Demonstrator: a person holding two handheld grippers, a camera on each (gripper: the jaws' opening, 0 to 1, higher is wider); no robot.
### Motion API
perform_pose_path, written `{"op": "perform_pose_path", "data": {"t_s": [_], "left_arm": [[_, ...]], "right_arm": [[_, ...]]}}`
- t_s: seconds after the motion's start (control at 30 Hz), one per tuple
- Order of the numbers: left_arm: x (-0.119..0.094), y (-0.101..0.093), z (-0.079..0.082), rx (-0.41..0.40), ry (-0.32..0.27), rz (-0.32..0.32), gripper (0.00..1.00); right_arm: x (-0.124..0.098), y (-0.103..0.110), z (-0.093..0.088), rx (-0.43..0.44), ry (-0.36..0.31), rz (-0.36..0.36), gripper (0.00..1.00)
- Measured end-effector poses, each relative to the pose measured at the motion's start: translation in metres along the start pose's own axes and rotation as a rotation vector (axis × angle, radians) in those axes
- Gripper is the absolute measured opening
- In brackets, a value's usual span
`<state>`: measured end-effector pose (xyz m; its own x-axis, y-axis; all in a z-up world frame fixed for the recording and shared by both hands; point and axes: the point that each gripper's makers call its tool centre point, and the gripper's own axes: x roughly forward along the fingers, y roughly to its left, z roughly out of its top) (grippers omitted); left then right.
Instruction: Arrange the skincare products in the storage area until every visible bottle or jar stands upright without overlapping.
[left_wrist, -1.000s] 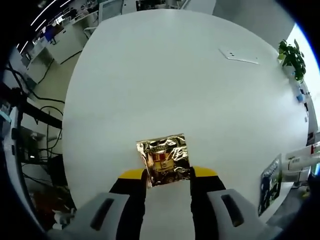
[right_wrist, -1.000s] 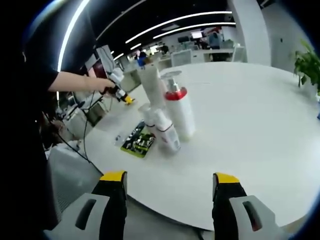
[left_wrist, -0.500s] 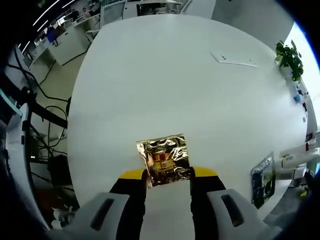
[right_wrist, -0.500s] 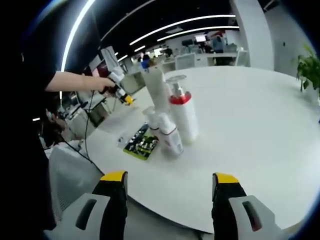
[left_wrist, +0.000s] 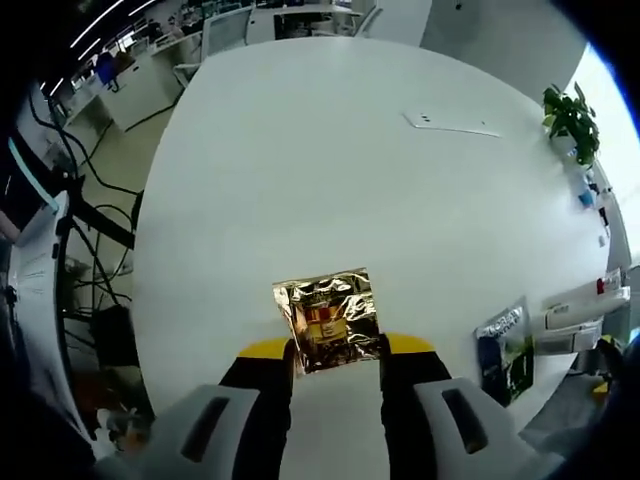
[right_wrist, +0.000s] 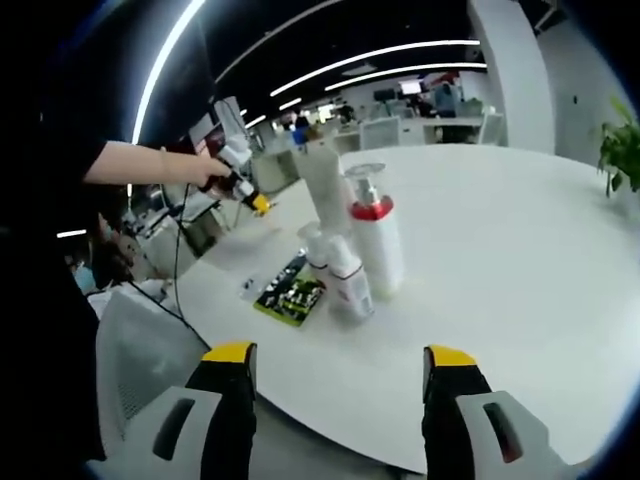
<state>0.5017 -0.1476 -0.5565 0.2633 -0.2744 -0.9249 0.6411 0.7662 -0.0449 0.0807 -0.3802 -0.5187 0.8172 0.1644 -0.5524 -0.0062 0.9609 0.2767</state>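
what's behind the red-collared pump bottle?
In the right gripper view, a tall white bottle stands behind the pump bottle, its lower part covered. Beyond that, only white table shows.

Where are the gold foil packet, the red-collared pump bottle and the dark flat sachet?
gold foil packet (left_wrist: 327, 319), left gripper view, crinkled middle
red-collared pump bottle (right_wrist: 381, 256), right gripper view, white body
dark flat sachet (right_wrist: 290, 295), right gripper view, printed face

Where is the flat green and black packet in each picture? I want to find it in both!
Left gripper view: the flat green and black packet lies at the lower right, near the edge of the white table.
Right gripper view: the packet lies a little left of centre, flat on the table.
Shared landmark: the white bottles stand right beside the packet in both views.
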Motion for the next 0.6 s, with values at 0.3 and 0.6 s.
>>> {"op": "perform_pose_path", "data": {"t_s": [0.3, 0.6], "left_arm": [[-0.019, -0.05, -0.046, 0.004, -0.002, -0.017, 0.38], [-0.013, -0.047, -0.051, -0.004, 0.016, -0.038, 0.38]], "right_arm": [[-0.002, 0.003, 0.004, -0.01, -0.022, 0.017, 0.7], [-0.002, 0.007, 0.006, -0.024, -0.032, 0.033, 0.69]]}}
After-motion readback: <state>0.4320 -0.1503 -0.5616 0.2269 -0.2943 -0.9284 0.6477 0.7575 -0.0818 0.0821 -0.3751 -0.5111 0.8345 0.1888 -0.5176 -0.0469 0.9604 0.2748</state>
